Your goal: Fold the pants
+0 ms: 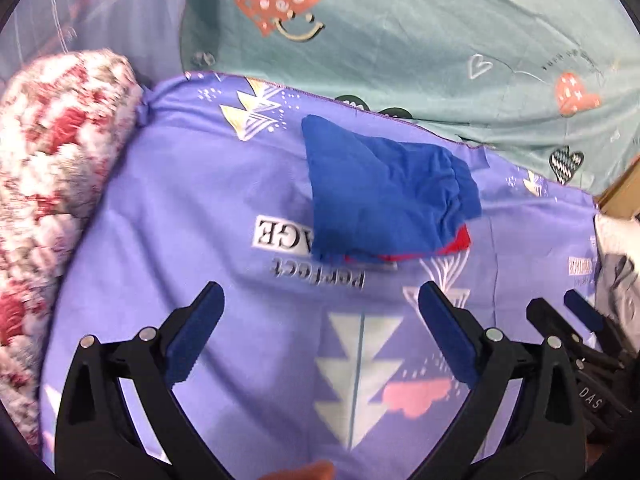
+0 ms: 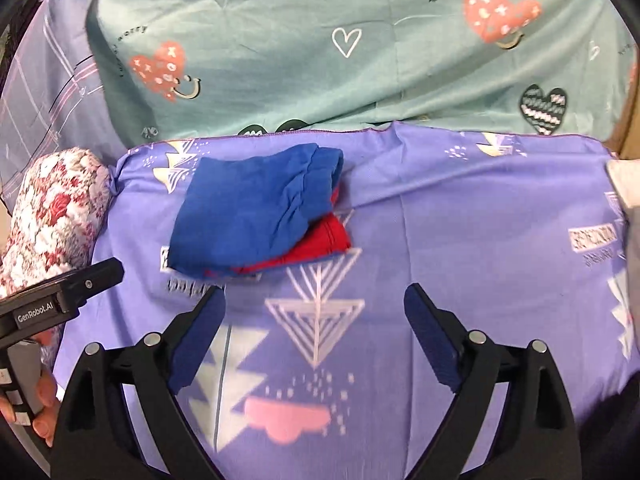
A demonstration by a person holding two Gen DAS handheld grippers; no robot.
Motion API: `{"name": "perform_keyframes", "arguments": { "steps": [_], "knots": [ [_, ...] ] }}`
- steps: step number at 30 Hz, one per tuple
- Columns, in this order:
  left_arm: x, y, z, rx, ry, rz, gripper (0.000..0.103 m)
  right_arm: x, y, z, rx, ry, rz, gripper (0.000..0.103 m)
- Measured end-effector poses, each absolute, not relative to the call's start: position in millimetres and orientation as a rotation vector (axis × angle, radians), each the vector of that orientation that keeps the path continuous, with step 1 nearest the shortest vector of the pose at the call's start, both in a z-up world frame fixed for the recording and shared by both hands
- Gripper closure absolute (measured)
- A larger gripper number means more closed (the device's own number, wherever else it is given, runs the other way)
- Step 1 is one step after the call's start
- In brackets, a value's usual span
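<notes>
The blue pants (image 1: 384, 192) lie folded into a small bundle on the purple printed cloth (image 1: 200, 208), with a red part (image 1: 452, 246) showing at the near edge. In the right wrist view the pants (image 2: 256, 216) lie left of centre, red part (image 2: 320, 246) underneath. My left gripper (image 1: 320, 300) is open and empty, a short way in front of the bundle. My right gripper (image 2: 314, 304) is open and empty, near and right of the bundle. The right gripper also shows at the right edge of the left wrist view (image 1: 560, 312).
A red-and-white floral quilt roll (image 1: 52, 184) lies left of the purple cloth, also in the right wrist view (image 2: 52, 220). A teal sheet with hearts (image 1: 400, 40) lies behind. A white and grey bundle (image 1: 616, 248) sits at the right edge. The left gripper's body (image 2: 64, 296) shows at left.
</notes>
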State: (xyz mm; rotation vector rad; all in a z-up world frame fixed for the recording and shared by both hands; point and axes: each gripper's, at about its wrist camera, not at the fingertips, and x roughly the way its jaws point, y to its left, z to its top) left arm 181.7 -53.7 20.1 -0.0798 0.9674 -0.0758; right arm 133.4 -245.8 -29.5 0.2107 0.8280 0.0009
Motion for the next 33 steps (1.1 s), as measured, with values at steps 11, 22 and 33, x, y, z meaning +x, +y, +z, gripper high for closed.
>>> {"name": "perform_keyframes", "arguments": {
  "steps": [11,22,33],
  "knots": [
    [99.3,-44.7,53.8,-0.082,0.935,-0.149,0.002,58.6,-212.6,1.1,0.15,0.791,0.003,0.012],
    [61.4,-30.3,62.0,-0.087,0.901,-0.15,0.002,27.7,-199.8,12.2,0.137,0.779,-0.01,0.009],
    [50.8,-24.9,57.8,-0.061,0.91,-0.138,0.002,16.7,-194.7,3.0,0.135,0.809,-0.019,0.008]
  ]
}}
